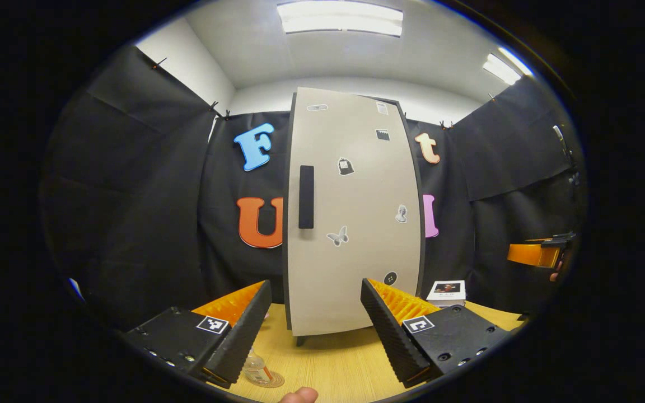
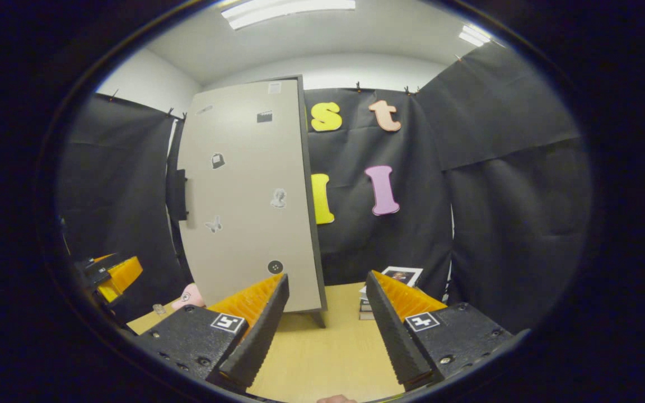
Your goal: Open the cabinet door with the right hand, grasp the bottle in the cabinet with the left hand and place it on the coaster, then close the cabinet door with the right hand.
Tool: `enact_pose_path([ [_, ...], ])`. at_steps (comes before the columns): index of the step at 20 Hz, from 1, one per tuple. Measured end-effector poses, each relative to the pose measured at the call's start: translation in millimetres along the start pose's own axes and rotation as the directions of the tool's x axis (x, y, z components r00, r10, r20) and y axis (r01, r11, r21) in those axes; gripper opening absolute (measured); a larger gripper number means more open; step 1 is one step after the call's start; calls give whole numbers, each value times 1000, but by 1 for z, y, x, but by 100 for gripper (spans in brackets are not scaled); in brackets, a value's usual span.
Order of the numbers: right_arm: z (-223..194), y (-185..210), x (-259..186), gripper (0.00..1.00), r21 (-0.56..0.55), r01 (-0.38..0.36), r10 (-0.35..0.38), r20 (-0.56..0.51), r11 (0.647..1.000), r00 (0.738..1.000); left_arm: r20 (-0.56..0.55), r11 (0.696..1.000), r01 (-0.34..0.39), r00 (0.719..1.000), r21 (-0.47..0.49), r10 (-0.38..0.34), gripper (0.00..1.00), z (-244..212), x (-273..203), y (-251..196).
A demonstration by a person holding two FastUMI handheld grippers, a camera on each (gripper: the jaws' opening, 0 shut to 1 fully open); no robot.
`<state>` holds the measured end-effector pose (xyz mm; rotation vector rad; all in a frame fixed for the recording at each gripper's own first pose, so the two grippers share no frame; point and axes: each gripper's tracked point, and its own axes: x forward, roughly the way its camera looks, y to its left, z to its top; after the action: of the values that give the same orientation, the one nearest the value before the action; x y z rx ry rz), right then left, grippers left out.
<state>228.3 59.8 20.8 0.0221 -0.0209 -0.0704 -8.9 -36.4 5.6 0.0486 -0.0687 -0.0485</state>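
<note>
- Cabinet door (image 1: pixel 356 224) stands shut at the centre of your left gripper view, pale, with a dark vertical handle (image 1: pixel 306 197) on its left side and small stickers scattered over it.
- In your right gripper view the same cabinet (image 2: pixel 249 201) sits left of centre, turned so the handle (image 2: pixel 178 196) pokes out from its left edge.
- Your left gripper (image 1: pixel 316 313) is spread wide with nothing between its fingers, low in the frame, aimed at the foot of the door.
- Your right gripper (image 2: pixel 327 305) is likewise spread and empty, pointing at the cabinet's lower right corner.
- You can see the right gripper far off at the right edge of the left gripper view (image 1: pixel 538 253), and the left one at the lower left of the right gripper view (image 2: pixel 111 274).
- Something clear and round (image 1: pixel 261 374), possibly the coaster, rests on the table at the bottom left of the left gripper view, partly behind a finger; you cannot tell for sure.
- The bottle itself is out of sight with the door closed.
- The table (image 1: pixel 333 364) is light wood grain.
- A small stack of books (image 2: pixel 392 291) lies right of the cabinet; a pink object (image 2: pixel 188 296) lies on its left.
- Black cloth (image 2: pixel 501 184) walls the booth, under a white ceiling with light panels (image 1: pixel 339 18).
</note>
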Motion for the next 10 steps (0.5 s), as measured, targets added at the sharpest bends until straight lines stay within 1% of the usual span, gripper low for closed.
enact_pose_path([
  [1, 1, -3, 0, 90, -9, 6, -6, 18, 1000, 1000, 2, 1000, 11, 1000, -6, -11, 96, 0, -1, -4],
  [2, 1, -10, 0, 87, -21, 30, -29, 28, 999, 999, 0, 1000, 13, 1000, -9, -13, 97, 0, -1, -6],
  [3, -4, -15, 0, 89, -26, 49, -48, 18, 998, 999, -4, 1000, 5, 1000, -8, -5, 96, -1, -1, -4],
  [4, -6, -14, 0, 90, -18, 44, -44, 13, 999, 999, -8, 1000, -7, 1000, -5, 7, 97, -2, -2, -3],
  [5, -6, -9, 1, 87, -6, 32, -32, 15, 999, 999, -9, 1000, -14, 1000, -4, 14, 97, -3, -2, -3],
  [6, -4, -7, 0, 89, -3, 21, -21, 18, 1000, 1000, -12, 1000, -20, 1000, -6, 20, 96, -3, -2, -3],
  [10, -4, -7, 1, 90, -35, 6, -6, 15, 999, 1000, -21, 999, -44, 999, -8, 44, 97, -6, -3, 2],
])
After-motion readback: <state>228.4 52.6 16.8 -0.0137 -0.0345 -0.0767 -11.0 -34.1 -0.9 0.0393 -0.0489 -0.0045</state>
